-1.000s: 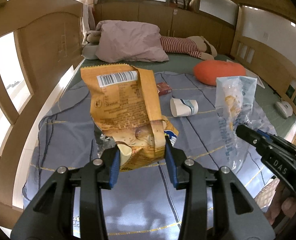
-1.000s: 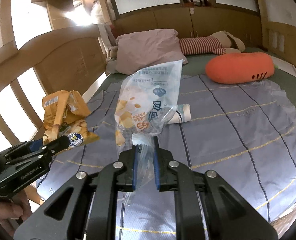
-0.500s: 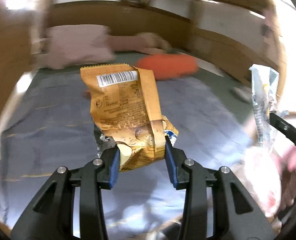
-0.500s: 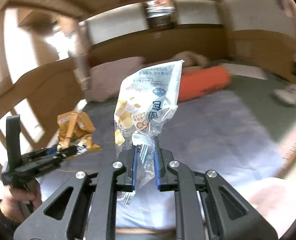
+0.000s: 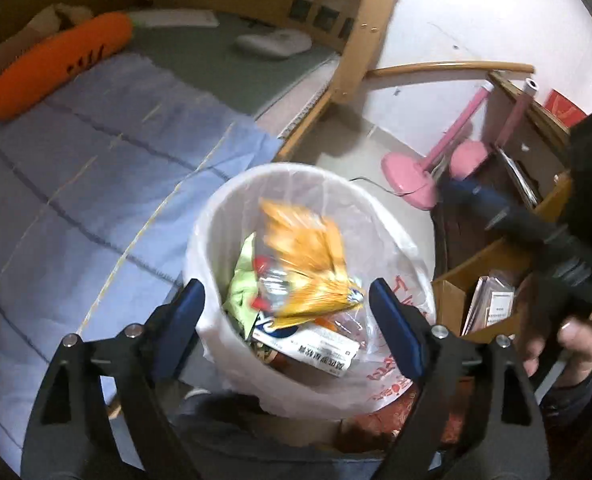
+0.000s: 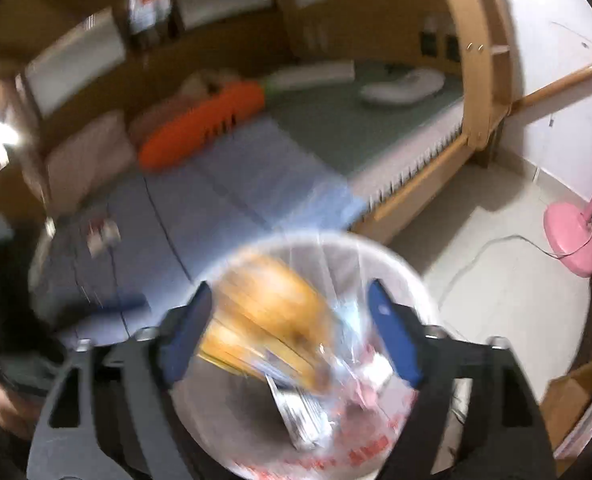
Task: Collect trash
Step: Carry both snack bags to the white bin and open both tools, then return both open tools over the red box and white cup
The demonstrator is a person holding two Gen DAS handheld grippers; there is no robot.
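Note:
A white bin lined with a white plastic bag (image 5: 212,236) stands on the floor beside the bed, with several wrappers inside. The orange snack bag (image 5: 307,264) is blurred and loose over the bin's contents. My left gripper (image 5: 288,308) is open and empty just above the bin. In the right wrist view my right gripper (image 6: 292,332) is open above the same bin (image 6: 411,276). The orange bag (image 6: 272,316) and the clear snack bag (image 6: 355,344) show blurred between its fingers, free of them. The right gripper also shows at the right of the left wrist view (image 5: 535,232).
The bed with a blue quilt (image 5: 76,168) lies left of the bin, an orange carrot pillow (image 5: 52,64) on it. A wooden bed frame post (image 5: 359,32) stands behind. A pink lamp base (image 5: 407,176) and cardboard boxes (image 5: 495,280) sit right of the bin.
Both grippers swung from the bed to over the bin. Both opened and let go of their bags, which are dropping into the bin.

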